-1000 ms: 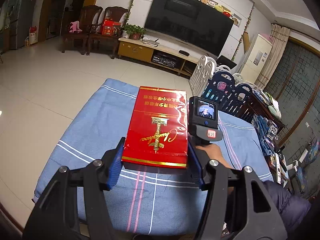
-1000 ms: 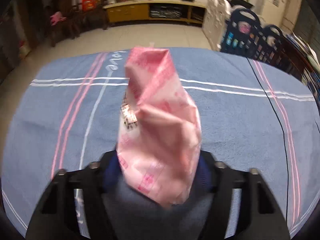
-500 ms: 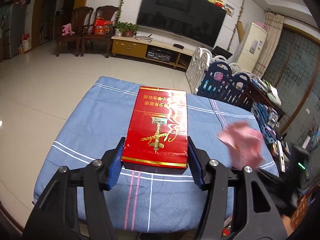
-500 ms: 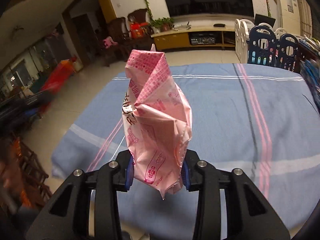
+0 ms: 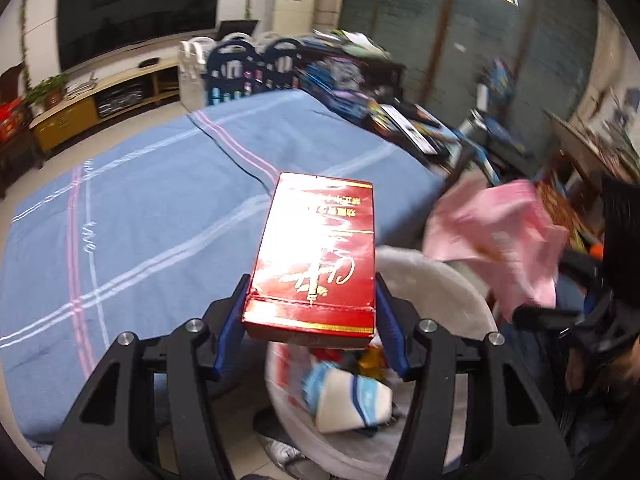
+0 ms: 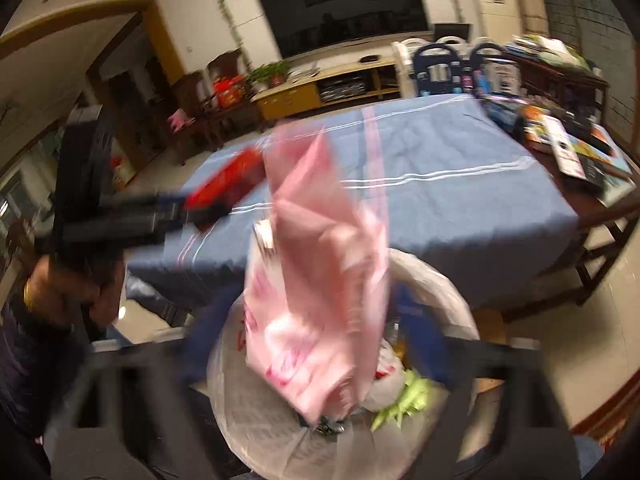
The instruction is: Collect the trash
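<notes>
From the left wrist view, your left tongs (image 5: 310, 316) stay clamped on the red box (image 5: 318, 252), held above the rim of the white-lined bin (image 5: 440, 280); it holds a paper cup (image 5: 352, 400) and wrappers; next, open over it. From the right wrist view, your right tongs (image 6: 316, 364) have just been opening; the pink bag (image 6: 320, 280) drops between them toward the bin, beside the worktop (image 6: 460, 200).

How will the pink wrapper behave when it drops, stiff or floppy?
The pink wrapper looks crumpled and creased, so it is probably floppy and light. It may flutter rather than fall straight. The lined bin sits right below it, so it should likely land inside.
</notes>
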Tool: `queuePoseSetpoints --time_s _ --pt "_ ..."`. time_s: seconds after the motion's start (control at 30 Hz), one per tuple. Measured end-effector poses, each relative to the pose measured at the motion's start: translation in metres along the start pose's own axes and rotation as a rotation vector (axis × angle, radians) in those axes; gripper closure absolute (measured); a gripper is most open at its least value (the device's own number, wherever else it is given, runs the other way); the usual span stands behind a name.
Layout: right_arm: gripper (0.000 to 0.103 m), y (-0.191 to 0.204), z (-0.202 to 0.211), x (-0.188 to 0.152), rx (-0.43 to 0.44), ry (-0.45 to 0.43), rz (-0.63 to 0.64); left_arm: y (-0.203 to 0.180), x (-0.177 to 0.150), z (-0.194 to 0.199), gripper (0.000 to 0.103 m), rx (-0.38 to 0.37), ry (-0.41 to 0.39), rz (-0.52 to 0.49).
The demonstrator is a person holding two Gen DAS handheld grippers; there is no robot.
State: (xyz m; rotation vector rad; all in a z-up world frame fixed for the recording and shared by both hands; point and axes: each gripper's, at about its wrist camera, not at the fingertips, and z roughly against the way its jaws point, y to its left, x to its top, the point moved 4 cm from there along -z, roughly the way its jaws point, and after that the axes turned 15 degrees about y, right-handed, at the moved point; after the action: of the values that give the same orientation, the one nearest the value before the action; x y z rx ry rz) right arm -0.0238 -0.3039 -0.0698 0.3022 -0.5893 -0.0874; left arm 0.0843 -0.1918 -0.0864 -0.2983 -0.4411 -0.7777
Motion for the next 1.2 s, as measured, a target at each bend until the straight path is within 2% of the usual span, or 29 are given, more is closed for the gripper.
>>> queuePoseSetpoints --time_s 0.07,0.13,0.2,0.3,0.47,0.5,0.53,0.57,0.67,0.73,0.9,1.07,1.2 --pt "0.003 -0.015 0.011 0.001 -0.003 -0.088 -0.046 -0.020 -0.014 -0.011 0.044 -0.002 0.028 -0.010" --pt "0.003 -0.029 0.018 -0.004 0.065 -0.137 -0.089 -0.036 -0.025 -0.020 0.044 -0.004 0.044 -0.027" --pt "0.003 -0.045 0.022 -0.006 0.087 -0.182 -0.168 -0.044 -0.033 -0.021 0.044 -0.009 0.049 -0.038" --pt "0.003 -0.056 0.023 -0.004 0.135 -0.217 -0.248 -0.059 -0.041 -0.023 0.044 -0.041 0.049 -0.060" --pt "0.003 -0.081 0.025 -0.010 0.211 -0.217 -0.373 -0.071 -0.041 -0.018 0.042 -0.065 0.042 -0.128" --pt "0.003 -0.083 0.027 -0.011 0.217 -0.221 -0.382 -0.071 -0.041 -0.018 0.038 -0.068 0.044 -0.136" --pt "0.003 -0.083 0.027 -0.011 0.218 -0.221 -0.384 -0.071 -0.041 -0.019 0.018 -0.064 0.049 -0.137" --pt "0.003 -0.083 0.026 -0.011 0.216 -0.219 -0.382 -0.071 -0.041 -0.017 0.011 -0.053 0.044 -0.136" --pt "0.003 -0.079 0.023 -0.008 0.193 -0.205 -0.357 -0.067 -0.039 -0.010 0.007 -0.020 0.009 -0.133" --pt "0.003 -0.074 0.020 -0.006 0.176 -0.197 -0.336 -0.059 -0.036 -0.007 0.003 0.006 -0.007 -0.103" --pt "0.003 -0.055 0.005 0.000 0.109 -0.166 -0.242 -0.029 -0.028 -0.004 0.003 0.094 -0.023 0.024" --pt "0.003 -0.025 -0.003 0.007 0.028 -0.173 -0.104 0.015 -0.031 0.006 0.003 0.269 -0.029 0.194" --pt "0.003 -0.005 -0.015 0.014 -0.035 -0.170 -0.009 0.049 -0.047 0.018 0.003 0.319 -0.018 0.354"
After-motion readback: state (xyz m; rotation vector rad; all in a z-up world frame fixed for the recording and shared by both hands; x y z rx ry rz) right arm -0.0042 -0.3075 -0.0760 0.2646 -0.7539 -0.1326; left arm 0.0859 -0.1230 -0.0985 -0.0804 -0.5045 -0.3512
